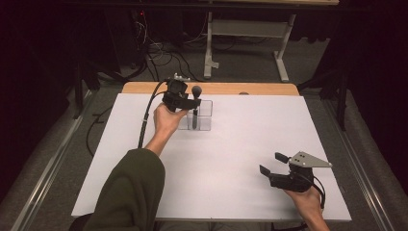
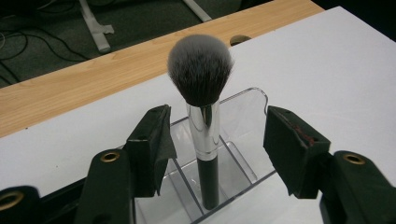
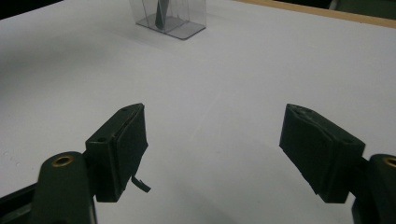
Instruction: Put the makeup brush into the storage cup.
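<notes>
Step in hand: makeup brush [image 2: 201, 107] standing upright, bristles up, in a compartment of the clear acrylic organizer [image 2: 243, 140]. Placement looks done; this reads as the release.

Where: the organizer sits on the white tabletop [image 1: 231, 144], near the far edge and left of its middle, just short of the bare wooden strip [image 1: 211, 88] that runs along that edge.

Left gripper [image 1: 185, 102]: jaws spread wide. In the left gripper view the pads [image 2: 152, 140] stand on either side of the brush's silver ferrule with clear gaps on both sides. Nothing held. The brush stays up on its own, handle down in the compartment; whether it leans on a divider I cannot tell.

Right gripper [image 1: 272, 166]: rests low over the near right corner of the tabletop, well apart from the organizer. Jaws open and empty, only white surface between them in the right gripper view. The organizer [image 3: 170, 18] shows far off at the top of that view.

Next move, as I judge it: draw the left gripper straight back or up, keeping the jaws wide so neither pad clips the ferrule or bristles. The organizer looks light, so a nudge might slide or tip it. Right hand need not act.
</notes>
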